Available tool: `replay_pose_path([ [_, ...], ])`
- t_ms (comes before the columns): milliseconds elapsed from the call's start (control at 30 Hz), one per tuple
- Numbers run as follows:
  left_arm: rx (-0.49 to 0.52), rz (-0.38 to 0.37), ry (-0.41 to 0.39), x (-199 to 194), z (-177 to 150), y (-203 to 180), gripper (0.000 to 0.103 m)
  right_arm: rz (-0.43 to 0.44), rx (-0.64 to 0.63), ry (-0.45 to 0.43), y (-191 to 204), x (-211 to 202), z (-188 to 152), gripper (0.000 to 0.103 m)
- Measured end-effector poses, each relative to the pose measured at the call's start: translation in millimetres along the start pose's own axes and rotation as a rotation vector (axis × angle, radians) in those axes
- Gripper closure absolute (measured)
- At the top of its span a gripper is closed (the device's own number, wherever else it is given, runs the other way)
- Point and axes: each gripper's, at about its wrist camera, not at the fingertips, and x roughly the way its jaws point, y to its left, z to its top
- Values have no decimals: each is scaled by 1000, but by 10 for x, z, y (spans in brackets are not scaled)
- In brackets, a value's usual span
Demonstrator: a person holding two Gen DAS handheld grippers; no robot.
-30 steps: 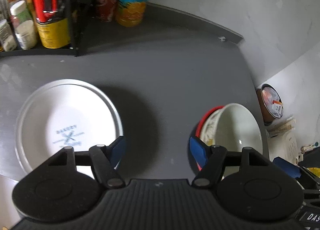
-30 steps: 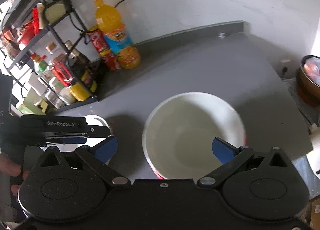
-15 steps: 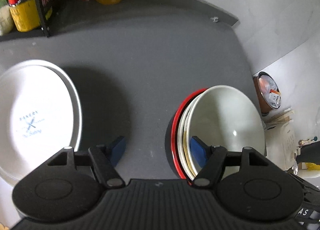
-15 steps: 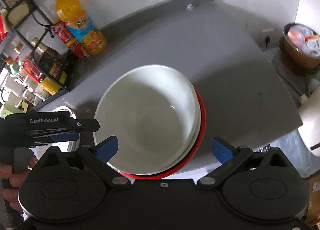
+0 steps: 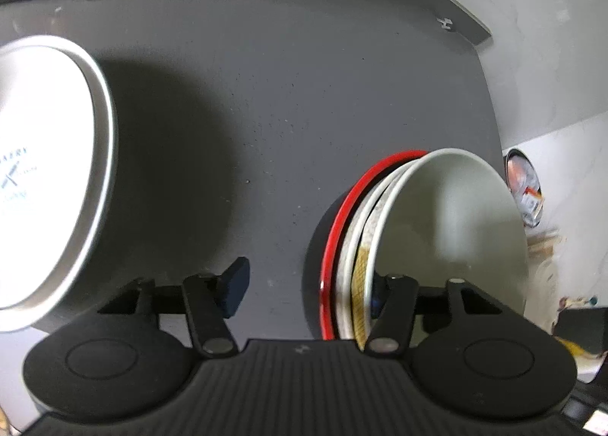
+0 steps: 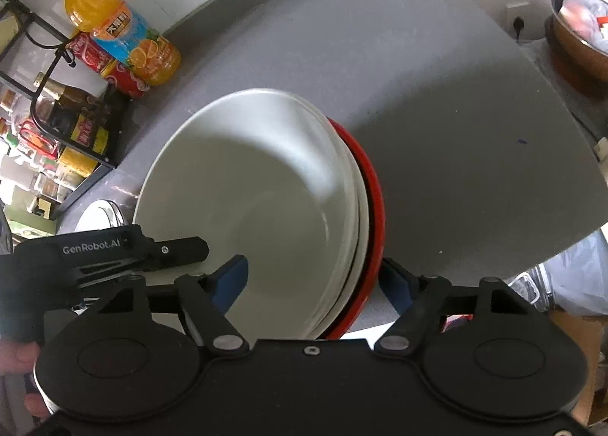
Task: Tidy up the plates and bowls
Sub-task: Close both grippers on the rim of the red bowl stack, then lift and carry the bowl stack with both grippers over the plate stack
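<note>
Right wrist: left gripper (image 6: pixel 167 246) reads "GenRobot.AI" (white print).

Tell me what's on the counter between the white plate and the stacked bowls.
Nothing: in the left wrist view, only bare grey counter separates the white plate from the stacked bowls.

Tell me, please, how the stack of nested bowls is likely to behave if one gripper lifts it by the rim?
The stack of nested bowls looks glazed and glossy, so its rim may slip between the fingers. Several bowls sit loosely inside the red bowl, so they could shift or rattle when tilted. It is probably heavy and breakable; the open right gripper straddling the rim suggests a one-sided hold.
</note>
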Motion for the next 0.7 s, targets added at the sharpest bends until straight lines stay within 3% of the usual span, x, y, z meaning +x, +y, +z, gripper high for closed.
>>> replay_pose_path([
  [67, -35, -26, 3, 35, 2, 21, 56, 14, 12, 17, -62, 62, 13, 33],
  [200, -96, -72, 12, 104, -21, 31, 72, 27, 56, 56, -183, 196, 6, 52],
  [333, -123, -70, -5, 76, -62, 32, 73, 36, 46, 52, -211, 184, -19, 57],
  [700, -66, -37, 2, -28, -40, 6, 75, 58, -10, 25, -179, 82, -92, 64],
])
